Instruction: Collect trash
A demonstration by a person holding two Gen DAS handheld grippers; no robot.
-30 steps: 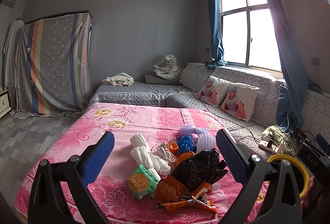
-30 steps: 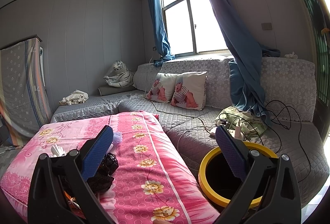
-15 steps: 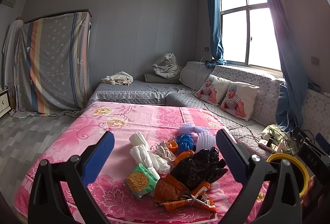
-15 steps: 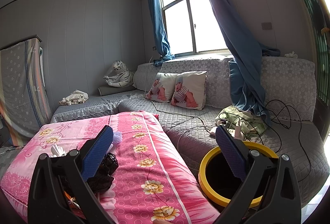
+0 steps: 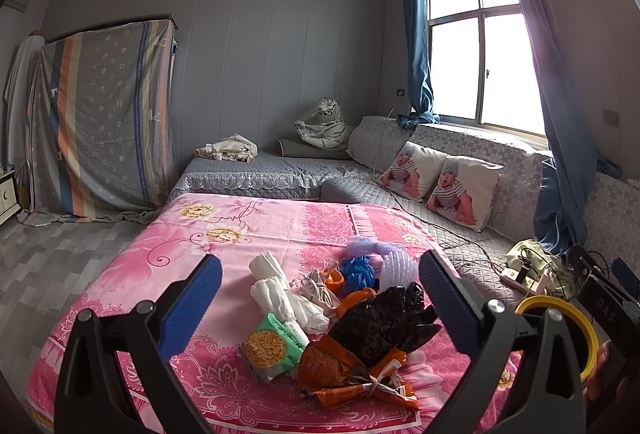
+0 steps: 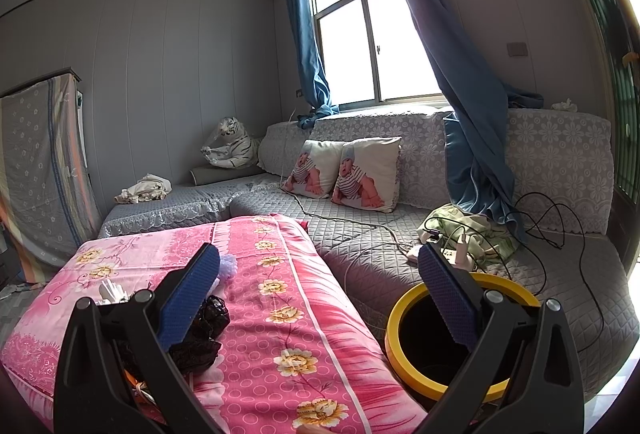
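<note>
A heap of trash lies on the pink flowered cloth (image 5: 248, 218): a crumpled black bag (image 5: 384, 320), an orange snack wrapper (image 5: 344, 374), a green noodle packet (image 5: 272, 344), white tissue rolls (image 5: 280, 294) and blue and lilac scraps (image 5: 360, 270). My left gripper (image 5: 320, 294) hangs open just above and before the heap, empty. A yellow-rimmed bin (image 6: 404, 318) with a black inside stands right of the pink cloth. My right gripper (image 6: 318, 290) is open and empty, between the black bag (image 6: 204, 326) and the bin. The bin's rim (image 5: 584, 326) shows at the left wrist view's right edge.
A grey quilted sofa (image 6: 400, 246) runs along the window wall with two baby-print pillows (image 6: 348, 170), a power strip and cables (image 6: 460, 254), and a blue curtain (image 6: 472, 138). A toy tiger (image 5: 324, 122) and a striped sheet over furniture (image 5: 100, 122) stand at the back.
The left wrist view has shifted slightly, so the heap sits a touch lower and left between the fingers. The right gripper has not moved. Both stay open.
</note>
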